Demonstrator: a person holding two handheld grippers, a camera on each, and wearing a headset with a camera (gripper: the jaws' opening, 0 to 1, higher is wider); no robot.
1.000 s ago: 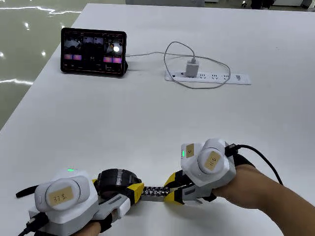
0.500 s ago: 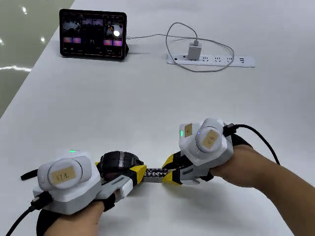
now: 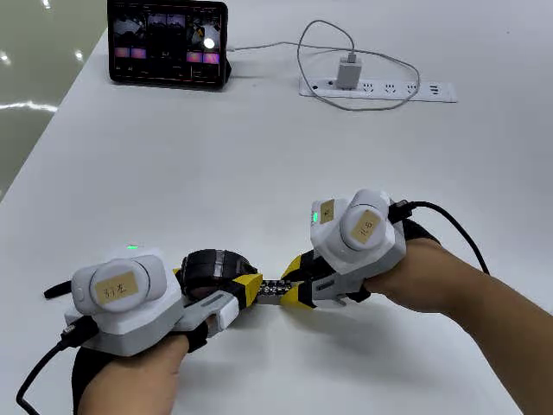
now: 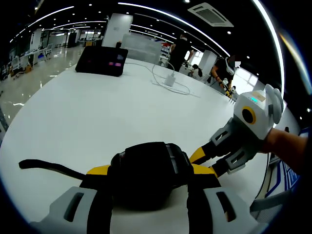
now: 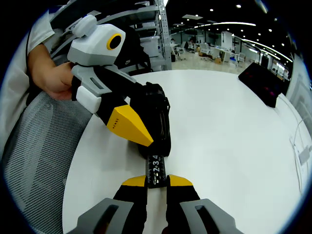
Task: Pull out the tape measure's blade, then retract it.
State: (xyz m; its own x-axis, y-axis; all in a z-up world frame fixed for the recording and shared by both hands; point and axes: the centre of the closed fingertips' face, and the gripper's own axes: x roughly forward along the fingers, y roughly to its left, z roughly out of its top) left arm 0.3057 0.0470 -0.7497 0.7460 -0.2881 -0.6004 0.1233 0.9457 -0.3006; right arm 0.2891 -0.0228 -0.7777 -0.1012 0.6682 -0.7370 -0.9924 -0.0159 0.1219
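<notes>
A black tape measure [image 3: 210, 268] lies on the white table [image 3: 259, 173] with my left gripper [image 3: 232, 292] shut around its body. In the left gripper view the case [image 4: 146, 170] sits between the yellow-tipped jaws. A short stretch of black blade [image 3: 271, 288] with white numbers runs from the case to my right gripper [image 3: 289, 283], which is shut on the blade's end. The right gripper view shows the blade [image 5: 156, 168] pinched at the fingertips [image 5: 181, 181], with the left gripper [image 5: 127, 123] against the case [image 5: 155, 122]. The two grippers are close together near the table's front edge.
At the far side of the table a tablet [image 3: 168, 41] stands upright. A white power strip [image 3: 380, 87] with a plugged charger [image 3: 348, 73] and looped cable lies to its right. The tape measure's black strap [image 4: 44, 167] trails to the left. The table's left edge [image 3: 52, 130] drops to a glossy floor.
The head view has tilted down, shifting the whole picture. Both grippers keep their hold, and the drawn-out stretch of blade looks about the same length.
</notes>
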